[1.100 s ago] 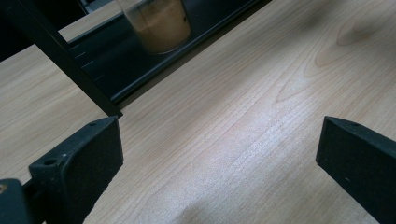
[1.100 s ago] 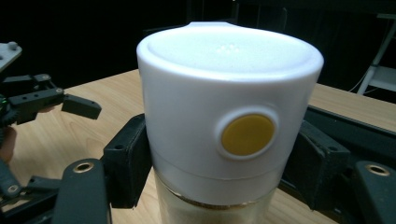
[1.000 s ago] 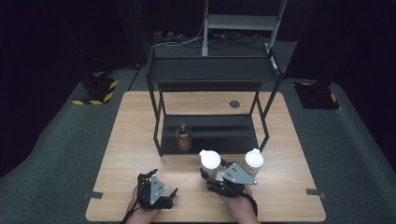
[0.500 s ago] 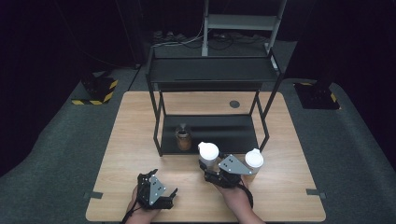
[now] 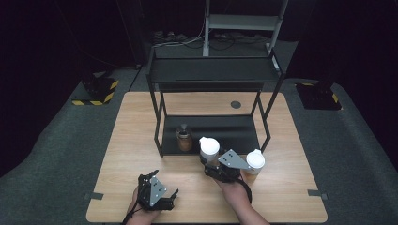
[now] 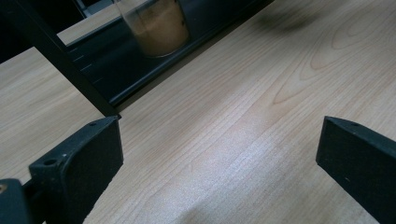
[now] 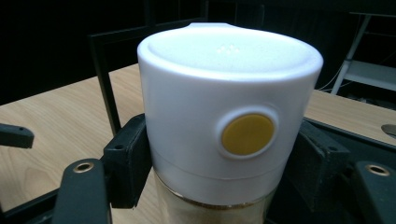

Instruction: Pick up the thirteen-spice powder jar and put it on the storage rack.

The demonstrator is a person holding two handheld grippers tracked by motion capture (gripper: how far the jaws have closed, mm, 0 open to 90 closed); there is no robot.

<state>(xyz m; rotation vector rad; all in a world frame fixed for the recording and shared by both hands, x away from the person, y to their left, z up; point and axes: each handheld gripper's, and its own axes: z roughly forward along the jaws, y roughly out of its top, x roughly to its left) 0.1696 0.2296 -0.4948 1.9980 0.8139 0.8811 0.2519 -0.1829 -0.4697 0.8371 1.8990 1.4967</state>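
My right gripper (image 5: 210, 162) is shut on a white-lidded jar (image 5: 209, 148) of tan powder, held upright just in front of the black shelf's lower tier (image 5: 234, 133). In the right gripper view the jar (image 7: 224, 126) shows a yellow dot on its lid, and the two black jaws press its sides below the lid. A second white-lidded jar (image 5: 255, 161) stands on the table right of that hand. My left gripper (image 5: 165, 199) rests near the table's front edge, open, with bare wood between its fingers (image 6: 79, 158).
A two-tier black metal shelf (image 5: 213, 70) stands mid-table. On its lower tier, at the left, is a dark-lidded jar of brown powder (image 5: 183, 138), also in the left gripper view as the jar (image 6: 156, 25). A shelf leg (image 6: 60, 60) lies ahead.
My right gripper has carried the white-lidded jar forward, toward the shelf's lower tier. The left gripper and the second white-lidded jar have stayed where they were.
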